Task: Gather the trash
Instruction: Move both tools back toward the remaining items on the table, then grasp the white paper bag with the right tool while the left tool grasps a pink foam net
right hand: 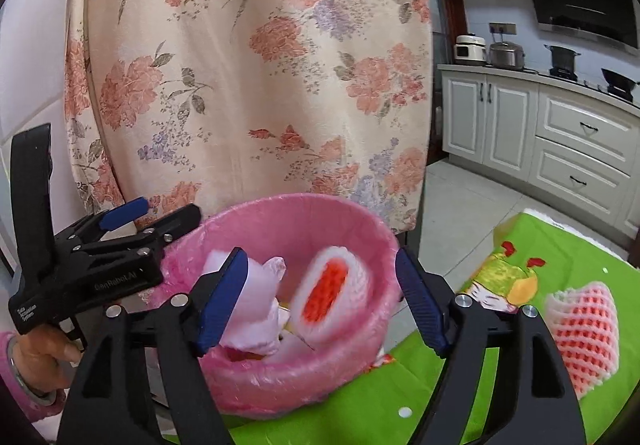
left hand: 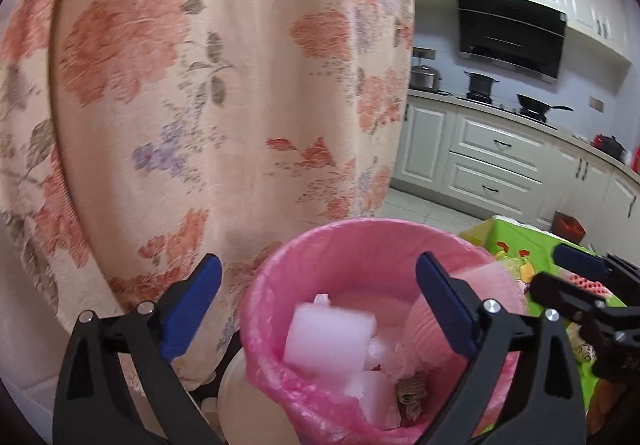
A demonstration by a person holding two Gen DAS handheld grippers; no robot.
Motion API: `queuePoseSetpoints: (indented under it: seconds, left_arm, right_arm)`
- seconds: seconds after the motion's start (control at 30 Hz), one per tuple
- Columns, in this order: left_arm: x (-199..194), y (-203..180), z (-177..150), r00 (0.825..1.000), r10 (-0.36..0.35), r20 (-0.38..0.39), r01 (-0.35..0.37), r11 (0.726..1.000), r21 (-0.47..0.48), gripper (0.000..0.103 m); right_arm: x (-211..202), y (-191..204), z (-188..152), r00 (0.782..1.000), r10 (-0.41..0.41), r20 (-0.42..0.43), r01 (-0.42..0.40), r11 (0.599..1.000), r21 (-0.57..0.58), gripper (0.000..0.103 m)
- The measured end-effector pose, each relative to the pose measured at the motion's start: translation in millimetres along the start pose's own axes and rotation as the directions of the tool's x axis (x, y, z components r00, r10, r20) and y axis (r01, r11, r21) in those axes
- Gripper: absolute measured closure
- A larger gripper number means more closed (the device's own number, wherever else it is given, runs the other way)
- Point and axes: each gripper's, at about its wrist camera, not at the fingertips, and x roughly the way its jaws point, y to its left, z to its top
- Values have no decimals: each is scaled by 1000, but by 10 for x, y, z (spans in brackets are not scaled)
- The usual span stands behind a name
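Your left tool and right tool gape wide, released, over one pink-lined bin; one foam net lies on the desk.

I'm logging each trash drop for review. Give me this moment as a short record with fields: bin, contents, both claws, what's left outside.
bin: pink-lined trash bin, beside the green tablecloth
contents: white foam pieces, a foam net sleeve
left claw: open above the bin, nothing gripped
right claw: open above the bin, nothing gripped
left outside: one foam net sleeve on the cloth
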Motion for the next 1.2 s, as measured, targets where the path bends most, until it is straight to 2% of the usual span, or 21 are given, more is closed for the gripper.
queuePoseSetpoints:
  seconds: [0.27, 0.57, 0.87, 1.07, 1.2]
  left_arm:
    - [-297, -65, -175, 1000, 17, 6, -17, 1000, -19, 5]
    - [-671, -630, -501, 993, -115, -14, 116, 990, 79, 5]
    - [-711, -1327, -784, 965, -253, -77, 261, 955, 138, 5]
    - [-635, -1604, -952, 955, -274, -112, 289, 943, 164, 5]
    - [-610, -1653, -1027, 958, -258, -122, 277, 945, 176, 5]
  right_arm:
    - [-433, -181, -208, 998, -58, 24, 57, 997, 54, 31]
    - [-964, -358, -614, 988, -157, 7, 156, 984, 88, 31]
    - [-1412, -769, -951, 959, -284, -26, 284, 943, 172, 31]
    - [-1526, -999, -1129, 942, -332, -57, 336, 916, 219, 31]
    - [-1485, -1097, -1188, 941, -331, -76, 339, 912, 230, 31]
